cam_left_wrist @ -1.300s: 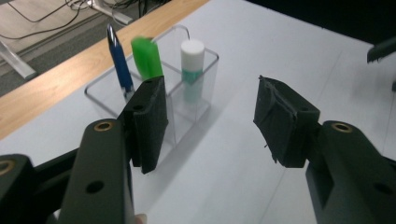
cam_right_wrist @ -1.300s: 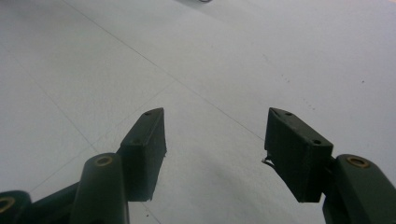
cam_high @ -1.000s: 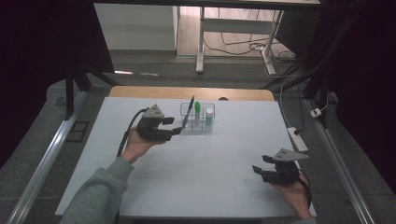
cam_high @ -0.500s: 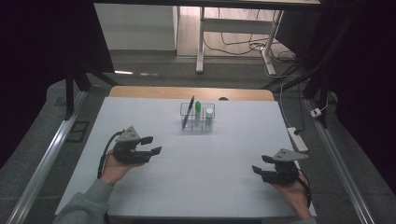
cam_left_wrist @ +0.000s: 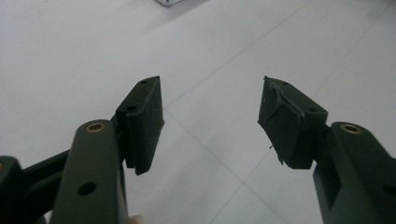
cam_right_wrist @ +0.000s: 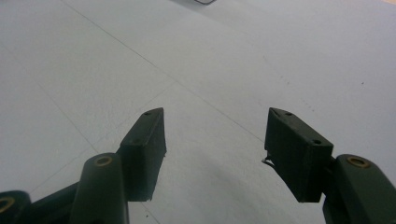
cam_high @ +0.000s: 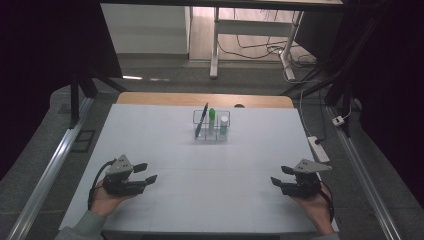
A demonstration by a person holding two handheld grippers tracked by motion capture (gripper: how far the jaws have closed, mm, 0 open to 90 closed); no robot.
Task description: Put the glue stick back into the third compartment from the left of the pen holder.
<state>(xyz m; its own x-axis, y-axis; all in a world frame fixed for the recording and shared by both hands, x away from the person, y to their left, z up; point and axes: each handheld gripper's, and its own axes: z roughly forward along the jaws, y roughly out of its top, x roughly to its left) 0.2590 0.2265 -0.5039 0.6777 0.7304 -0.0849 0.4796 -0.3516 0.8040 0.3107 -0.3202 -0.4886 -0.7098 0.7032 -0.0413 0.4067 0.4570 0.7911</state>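
A clear holder stands at the far middle of the white table. In it are a dark pen, a green-capped bottle and a small white bottle. My left gripper rests near the front left, well away from the holder, open; its jaws have just been opening with nothing between them. In the left gripper view the left gripper has only bare table between its pads. My right gripper sits at the front right, open and empty. The right gripper view shows the right gripper over bare table.
A wooden strip borders the table's far edge. A white power strip lies just off the right edge, and a metal rail runs along the left side. Desk legs and cables stand on the floor beyond.
My left hand has drawn back from beside the holder to the front left of the table and come lower, leaving the pen in the holder. The right hand has kept still.
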